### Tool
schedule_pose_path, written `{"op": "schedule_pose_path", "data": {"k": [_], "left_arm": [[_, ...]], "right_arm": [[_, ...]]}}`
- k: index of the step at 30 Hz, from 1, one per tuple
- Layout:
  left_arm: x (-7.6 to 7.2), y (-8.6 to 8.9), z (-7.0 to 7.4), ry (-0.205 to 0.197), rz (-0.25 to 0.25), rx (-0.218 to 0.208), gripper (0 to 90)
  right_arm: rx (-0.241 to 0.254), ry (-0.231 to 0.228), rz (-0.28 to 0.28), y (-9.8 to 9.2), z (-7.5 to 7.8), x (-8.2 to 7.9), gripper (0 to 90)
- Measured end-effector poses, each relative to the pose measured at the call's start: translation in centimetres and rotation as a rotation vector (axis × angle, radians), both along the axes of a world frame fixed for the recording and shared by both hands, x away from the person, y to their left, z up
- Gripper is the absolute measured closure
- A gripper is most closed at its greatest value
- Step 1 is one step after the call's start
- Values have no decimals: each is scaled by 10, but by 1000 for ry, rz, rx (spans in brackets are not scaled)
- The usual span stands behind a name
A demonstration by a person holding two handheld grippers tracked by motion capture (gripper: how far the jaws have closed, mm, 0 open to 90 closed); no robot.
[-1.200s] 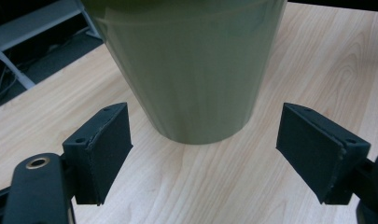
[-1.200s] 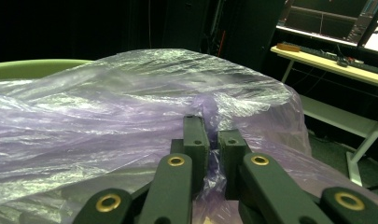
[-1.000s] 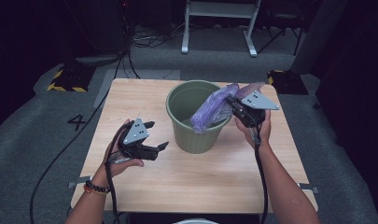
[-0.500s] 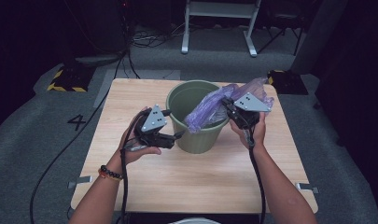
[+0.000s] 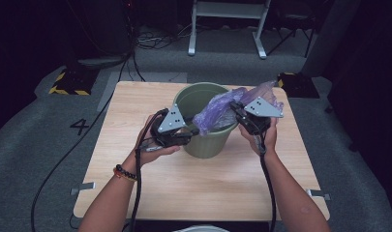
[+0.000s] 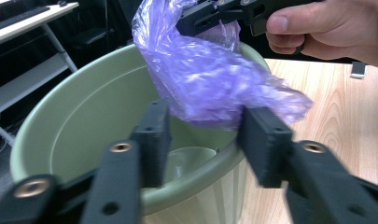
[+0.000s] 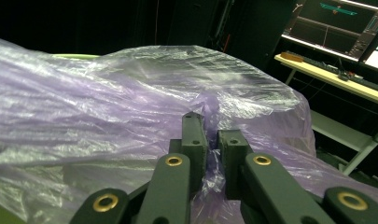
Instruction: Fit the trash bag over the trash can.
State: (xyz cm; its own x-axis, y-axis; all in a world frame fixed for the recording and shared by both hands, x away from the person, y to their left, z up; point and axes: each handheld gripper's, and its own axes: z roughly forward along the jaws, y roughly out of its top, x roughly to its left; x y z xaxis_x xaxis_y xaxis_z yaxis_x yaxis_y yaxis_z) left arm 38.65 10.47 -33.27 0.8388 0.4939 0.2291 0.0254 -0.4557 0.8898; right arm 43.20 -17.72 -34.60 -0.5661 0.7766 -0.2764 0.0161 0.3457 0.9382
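With our right gripper (image 5: pixel 238 112) pinching the purple bag (image 5: pixel 221 112) over the green bin's (image 5: pixel 203 140) right rim, our left gripper (image 6: pixel 203 133) has just been closing, jaws half-wide around the bag's hanging end without clamping it, so we risk catching the rim instead.

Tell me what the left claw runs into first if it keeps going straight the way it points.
Most likely the loose end of the purple plastic bag, which hangs just ahead between the left claw's open jaws, above the green bucket's near rim. Its jaws have just been closing; depth is hard to judge.
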Motion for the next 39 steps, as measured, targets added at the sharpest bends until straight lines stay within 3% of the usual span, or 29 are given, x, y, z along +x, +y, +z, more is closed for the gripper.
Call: {"op": "schedule_pose_path", "data": {"k": [2, 5, 9, 10, 11, 13, 18, 20, 23, 27, 32, 39], "left_arm": [[1, 0, 2, -11, 4, 22, 684], [5, -1, 2, -29, 34, 55, 720], [17, 0, 2, -9, 81, 78, 728], [21, 0, 2, 3, 107, 77, 654], [25, 1, 1, 17, 135, 74, 654], [33, 4, 1, 53, 171, 69, 563], [40, 9, -2, 62, 239, 69, 347], [41, 13, -3, 83, 239, 48, 314], [40, 21, -2, 86, 242, 22, 257], [35, 28, 2, 76, 194, -17, 224], [24, 24, 8, 50, 133, -45, 221], [21, -11, 10, 30, 92, 37, 222]], "right_arm": [[3, -2, -3, 0, 0, 0, 847], [7, -5, -5, 0, 0, 0, 848], [2, -8, -4, 1, 0, 1, 857], [-6, -10, -5, 1, 0, 1, 865], [-6, -10, -5, 1, 0, 1, 865], [-22, -15, -15, 2, -1, 1, 872], [-44, -28, -61, 2, -4, 4, 882], [-43, -27, -70, 2, -5, 4, 883], [-42, -23, -91, -1, -6, 6, 885], [-42, -23, -116, -3, -7, 7, 885], [-47, -29, -138, -1, -7, 7, 884], [-53, -33, -49, 7, -5, -2, 858]]}}
